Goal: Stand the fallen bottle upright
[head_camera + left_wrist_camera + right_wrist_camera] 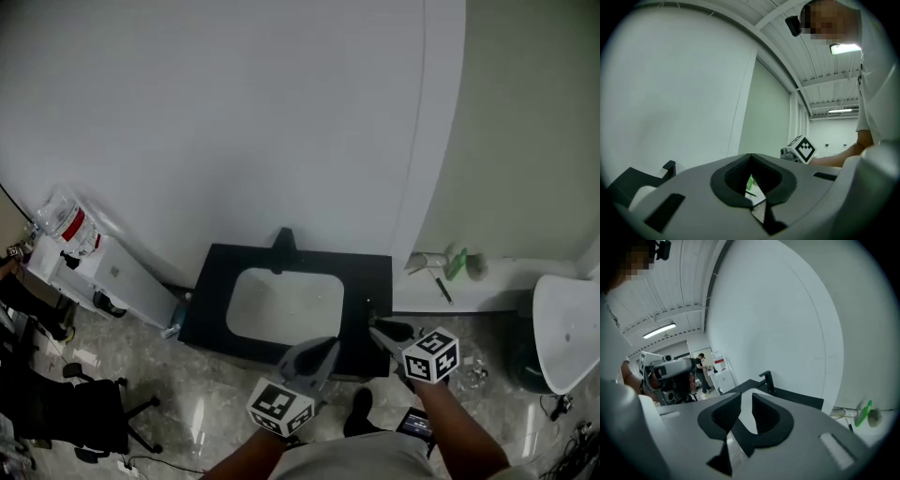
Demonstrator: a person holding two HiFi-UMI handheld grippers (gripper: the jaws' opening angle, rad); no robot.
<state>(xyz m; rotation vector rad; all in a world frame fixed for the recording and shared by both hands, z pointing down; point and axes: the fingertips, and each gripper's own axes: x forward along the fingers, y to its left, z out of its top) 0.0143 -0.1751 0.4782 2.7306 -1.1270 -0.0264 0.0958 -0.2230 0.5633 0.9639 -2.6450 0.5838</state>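
Left gripper (pixel 328 346): I have it low at the front edge of the sink counter (pixel 211 291). In its own view the jaws meet at the tips, with nothing between them.
Right gripper (pixel 379 330): I see it near the counter's front right corner, just beside the left one. Its jaws stand a narrow gap apart and the gap is bare.
Green bottle (pixel 457 264): it lies on the white ledge (pixel 506 281) to the right of the counter, well apart from both grippers. I also catch it at the right edge of the right gripper view (pixel 864 412).
Pen (pixel 441 289): dark, on the ledge just in front of the bottle.
Counter: black, with a white basin (pixel 281 305) and a black faucet (pixel 284 240) at the back.
Wall (pixel 234 112): plain and pale behind it all.
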